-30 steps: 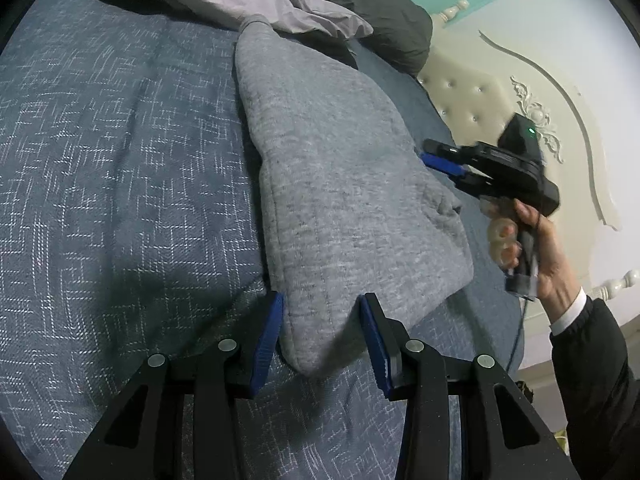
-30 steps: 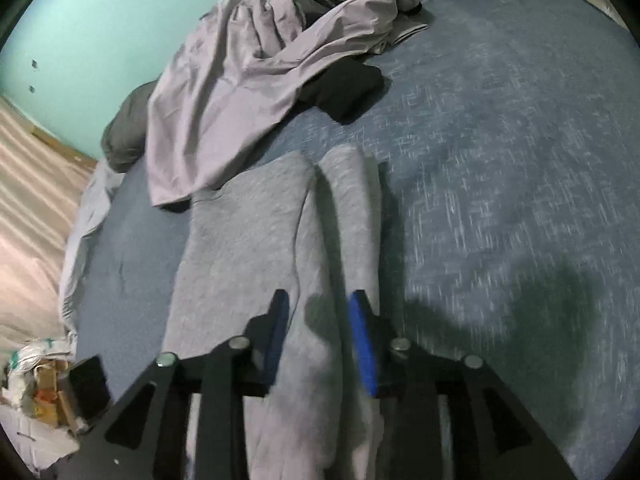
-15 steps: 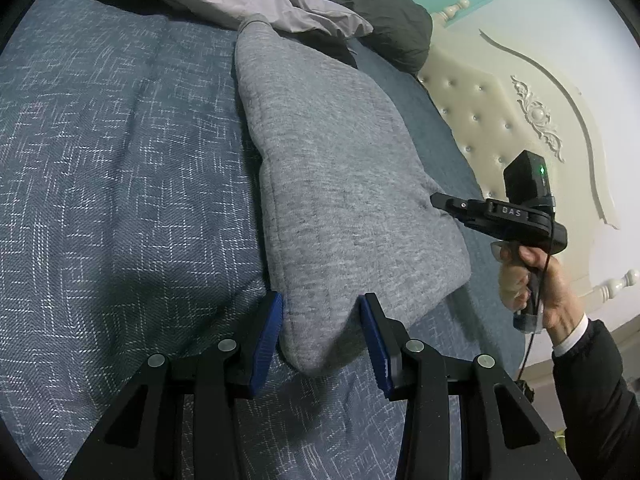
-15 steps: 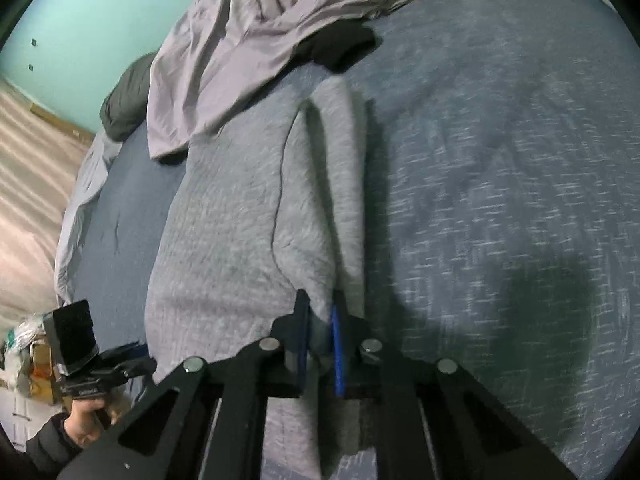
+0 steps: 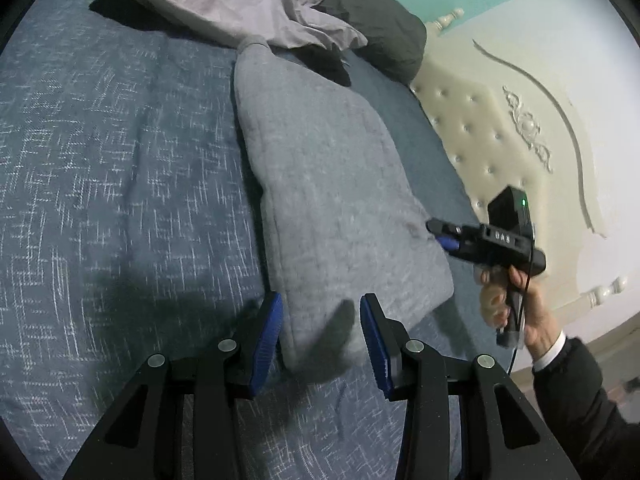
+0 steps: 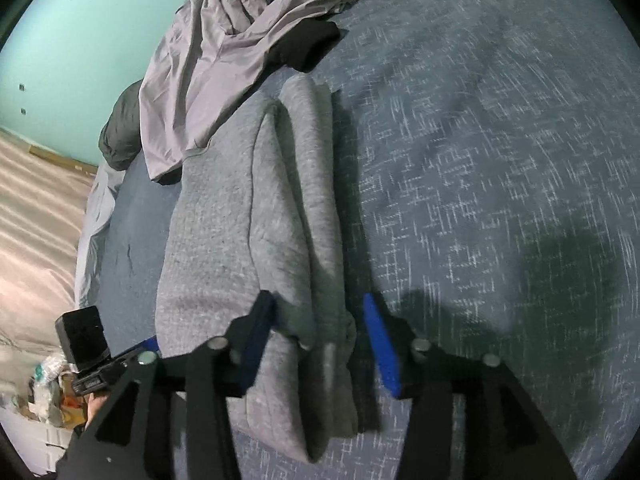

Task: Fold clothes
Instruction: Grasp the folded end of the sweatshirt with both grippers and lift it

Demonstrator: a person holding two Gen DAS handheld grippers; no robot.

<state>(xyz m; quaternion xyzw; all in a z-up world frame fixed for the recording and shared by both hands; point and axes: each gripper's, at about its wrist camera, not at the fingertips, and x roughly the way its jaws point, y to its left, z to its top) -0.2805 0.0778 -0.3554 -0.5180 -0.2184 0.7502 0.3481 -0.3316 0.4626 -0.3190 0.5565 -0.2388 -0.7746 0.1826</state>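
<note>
Folded grey garment (image 5: pixel 332 200) lying long on the blue bedcover (image 5: pixel 112 184), narrow end toward the pile of clothes at the far side.

Left gripper (image 5: pixel 320 332) low over the near corner of the garment, jaws about half open, one blue pad on each side of that corner; not clear whether the pads touch the cloth, no squeeze visible.

Right gripper (image 6: pixel 316 336) at the other near edge, over the thick rolled fold of the garment (image 6: pixel 280 220). Jaws opening at this moment, fold between them but no longer pinched, gap visible on the right pad side.

From the left wrist view, right gripper (image 5: pixel 440 234) held in a hand (image 5: pixel 516 308) with dark sleeve, tip at the garment's edge.

Beyond the garment: crumpled lilac cloth (image 6: pixel 240 40) and a dark pillow (image 5: pixel 380 36). Cream padded headboard (image 5: pixel 480 128) beside the bed.
</note>
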